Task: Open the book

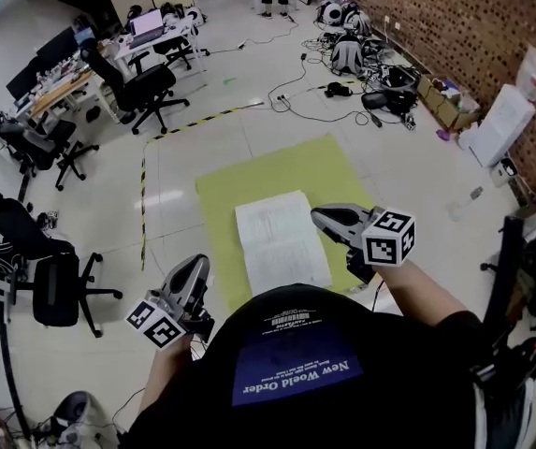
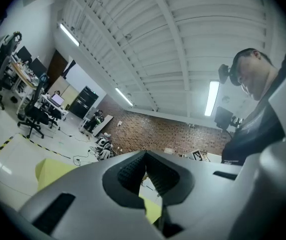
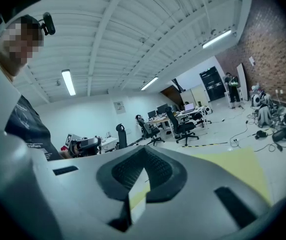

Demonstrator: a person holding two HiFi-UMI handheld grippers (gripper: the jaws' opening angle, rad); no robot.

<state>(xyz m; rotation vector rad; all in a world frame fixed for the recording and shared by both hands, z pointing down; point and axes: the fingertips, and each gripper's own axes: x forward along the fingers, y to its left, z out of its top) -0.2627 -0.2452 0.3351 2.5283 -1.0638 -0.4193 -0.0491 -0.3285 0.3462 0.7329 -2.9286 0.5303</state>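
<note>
On the yellow mat (image 1: 268, 171), toward its near edge, the book (image 1: 282, 241) lies flat. The left tool (image 1: 197, 264) and right tool (image 1: 317, 215) hover clear of it, clenched and empty. The 2 closed tips could shove the book rather than lift its cover.

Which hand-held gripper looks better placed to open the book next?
Probably right: the right hand-held gripper is beside the book, at its right edge; the left hand-held gripper is farther off.

Green mat (image 1: 277, 171) centre — office chairs (image 1: 146, 90) left, brick wall (image 1: 455, 26) right.
</note>
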